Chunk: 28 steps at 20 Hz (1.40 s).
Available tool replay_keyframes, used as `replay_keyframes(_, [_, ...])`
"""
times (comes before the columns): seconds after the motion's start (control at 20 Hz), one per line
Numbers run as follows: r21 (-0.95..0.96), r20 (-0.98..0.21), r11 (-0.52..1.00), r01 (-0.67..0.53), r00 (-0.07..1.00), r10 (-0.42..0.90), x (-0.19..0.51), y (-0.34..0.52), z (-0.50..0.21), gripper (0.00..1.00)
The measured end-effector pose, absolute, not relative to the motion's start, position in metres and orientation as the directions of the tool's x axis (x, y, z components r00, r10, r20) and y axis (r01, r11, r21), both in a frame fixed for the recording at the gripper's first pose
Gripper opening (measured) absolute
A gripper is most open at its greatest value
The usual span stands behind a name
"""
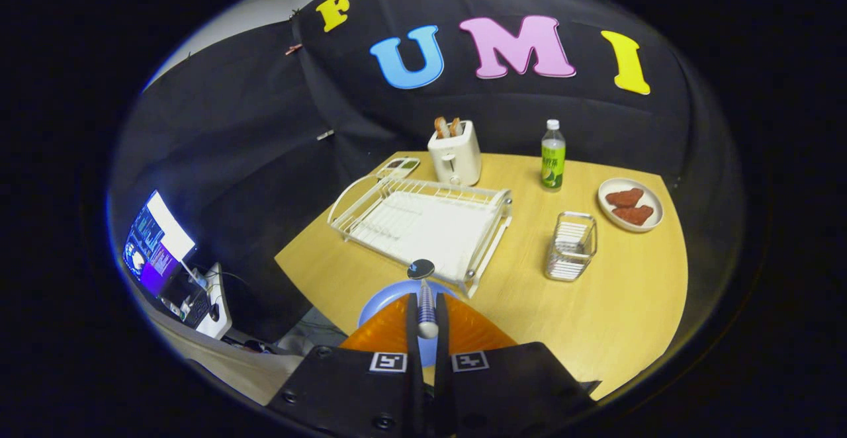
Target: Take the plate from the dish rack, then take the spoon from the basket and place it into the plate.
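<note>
Wooden table (615, 306); white dish rack (423, 226) at its centre, empty, with the blue plate (378, 302) on the tabletop just in front of it. Wire basket (571, 246) right of the rack. My gripper (427, 309) is clamped on the spoon (423, 292), held above the plate, bowl end toward the rack.

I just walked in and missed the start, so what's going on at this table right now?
A hand-held gripper is shut on a spoon, holding it above a blue plate that sits at the near edge of the wooden table. The white dish rack just beyond the fingers has no plate in it, and the wire basket stands to its right. The spoon has not yet been released.
</note>
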State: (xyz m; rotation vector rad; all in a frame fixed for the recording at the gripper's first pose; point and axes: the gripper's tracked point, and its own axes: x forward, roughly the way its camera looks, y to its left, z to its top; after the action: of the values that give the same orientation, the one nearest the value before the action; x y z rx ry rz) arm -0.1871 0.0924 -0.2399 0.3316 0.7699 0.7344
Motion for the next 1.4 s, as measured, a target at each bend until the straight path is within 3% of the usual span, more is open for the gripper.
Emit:
replay_keyframes(0.35, [0.486,-0.593,0.736,-0.471,0.441,0.674,-0.2,0.153,-0.313,0.1])
replay_keyframes(0.7, [0.505,-0.617,0.752,-0.423,0.433,0.658,-0.202,0.171,-0.324,0.1])
replay_keyframes(1.0, [0.484,-0.675,0.779,-0.399,0.396,0.623,-0.214,0.17,-0.342,0.17])
replay_keyframes(1.05, [0.483,-0.677,0.781,-0.395,0.397,0.62,-0.215,0.171,-0.343,0.21])
replay_keyframes(1.2, [0.442,-0.687,0.808,-0.39,0.432,0.585,-0.21,0.165,-0.344,0.45])
replay_keyframes(1.25, [0.437,-0.687,0.81,-0.392,0.436,0.582,-0.21,0.166,-0.345,0.65])
replay_keyframes(1.4, [0.418,-0.684,0.818,-0.396,0.455,0.57,-0.205,0.164,-0.344,0.99])
